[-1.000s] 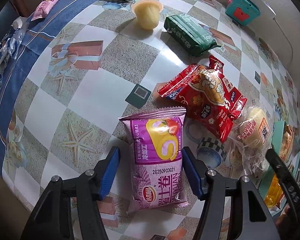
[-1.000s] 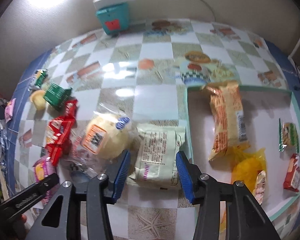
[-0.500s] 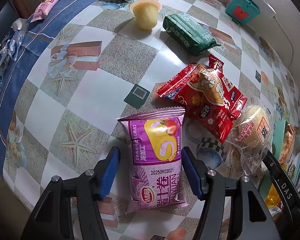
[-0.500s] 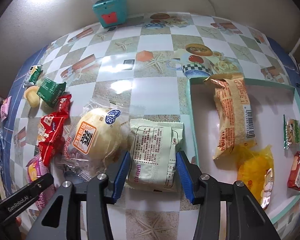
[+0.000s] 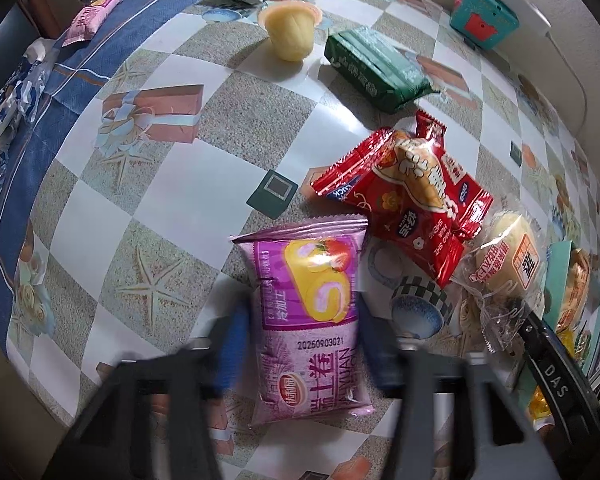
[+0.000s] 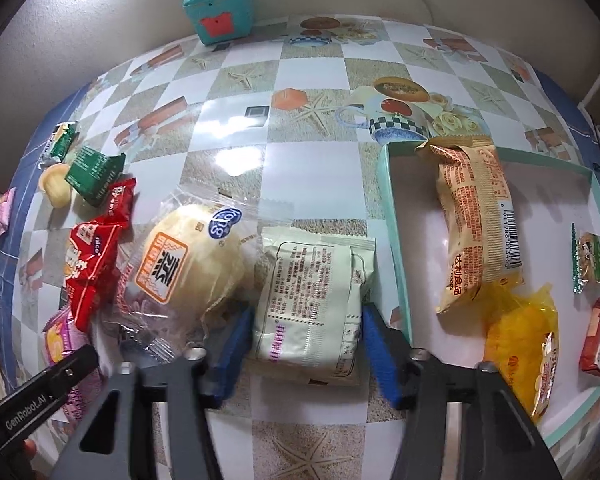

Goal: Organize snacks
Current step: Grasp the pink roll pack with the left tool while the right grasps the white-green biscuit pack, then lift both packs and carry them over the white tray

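Right claw (image 6: 306, 340) beside tray (image 6: 396, 264) holding 5 snack packets.

Left hand-held gripper (image 5: 302, 344) motion-blurred, closing round pink pkt (image 5: 308, 320).

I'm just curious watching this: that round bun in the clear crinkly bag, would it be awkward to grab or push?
Probably a bit. The round bun looks soft and puffy, so a firm squeeze would likely dent it. Its clear wrapper is loose and glossy, with a bunched tail, so it may slip or crumple. Being domed, it might rock when pushed, though the bag should stop real rolling.
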{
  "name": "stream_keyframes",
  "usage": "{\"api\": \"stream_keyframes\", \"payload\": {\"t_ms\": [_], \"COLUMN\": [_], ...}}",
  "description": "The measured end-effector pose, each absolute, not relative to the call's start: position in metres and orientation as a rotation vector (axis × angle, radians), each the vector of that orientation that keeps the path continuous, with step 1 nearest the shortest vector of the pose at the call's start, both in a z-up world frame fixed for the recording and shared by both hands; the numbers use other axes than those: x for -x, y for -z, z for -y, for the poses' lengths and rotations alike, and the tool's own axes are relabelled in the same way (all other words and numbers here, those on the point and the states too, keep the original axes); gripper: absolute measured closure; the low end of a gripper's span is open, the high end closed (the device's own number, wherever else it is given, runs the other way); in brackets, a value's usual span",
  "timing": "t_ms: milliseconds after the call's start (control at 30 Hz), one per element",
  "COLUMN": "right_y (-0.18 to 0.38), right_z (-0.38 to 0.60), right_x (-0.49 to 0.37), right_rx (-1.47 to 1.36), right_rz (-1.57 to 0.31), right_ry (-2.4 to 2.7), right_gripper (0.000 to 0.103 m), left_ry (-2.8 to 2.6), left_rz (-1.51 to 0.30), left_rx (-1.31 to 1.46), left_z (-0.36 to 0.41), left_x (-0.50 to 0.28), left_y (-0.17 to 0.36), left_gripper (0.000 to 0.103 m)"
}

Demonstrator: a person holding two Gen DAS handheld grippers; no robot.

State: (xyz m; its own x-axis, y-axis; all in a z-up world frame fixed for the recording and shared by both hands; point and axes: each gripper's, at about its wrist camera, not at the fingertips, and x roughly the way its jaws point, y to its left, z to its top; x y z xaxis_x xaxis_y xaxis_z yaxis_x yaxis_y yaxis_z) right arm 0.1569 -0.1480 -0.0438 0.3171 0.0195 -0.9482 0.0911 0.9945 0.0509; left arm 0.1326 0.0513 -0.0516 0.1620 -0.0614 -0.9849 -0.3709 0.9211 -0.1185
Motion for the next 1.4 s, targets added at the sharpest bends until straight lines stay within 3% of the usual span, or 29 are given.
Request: {"api": "stream_keyframes", "payload": {"t_ms": [100,667,1067,1400], "right_y": [0.04,-0.044,-0.068,-0.055], "right_z": [0.151,0.181,0.262,0.339], "right_x": [-0.156,-0.142,-0.128,-0.117], "right_rx": [-0.114,-0.175,-0.21,-0.28], "right_rz": [-1.234,-1.075,-1.046,-1.079], "right_ry": [0.057,0.04,0.201,0.328], "right_gripper": [0.047,0.048,0.048,0.048], "left_ry": [-0.221,-0.206,-0.019,0.152], "left_rz": [-1.388,-1.18,-1.132,-1.124], "left_rx": [0.401,0.431,0.334,0.228], "left_z": [-0.054,-0.051,0.055,0.157], "left_x": [-0.13,-0.114,-0.132,-0.141], "left_y": [0.049,-0.03,-0.067,-0.076], "left_gripper": [0.064,0.064,0.064,0.064]}}
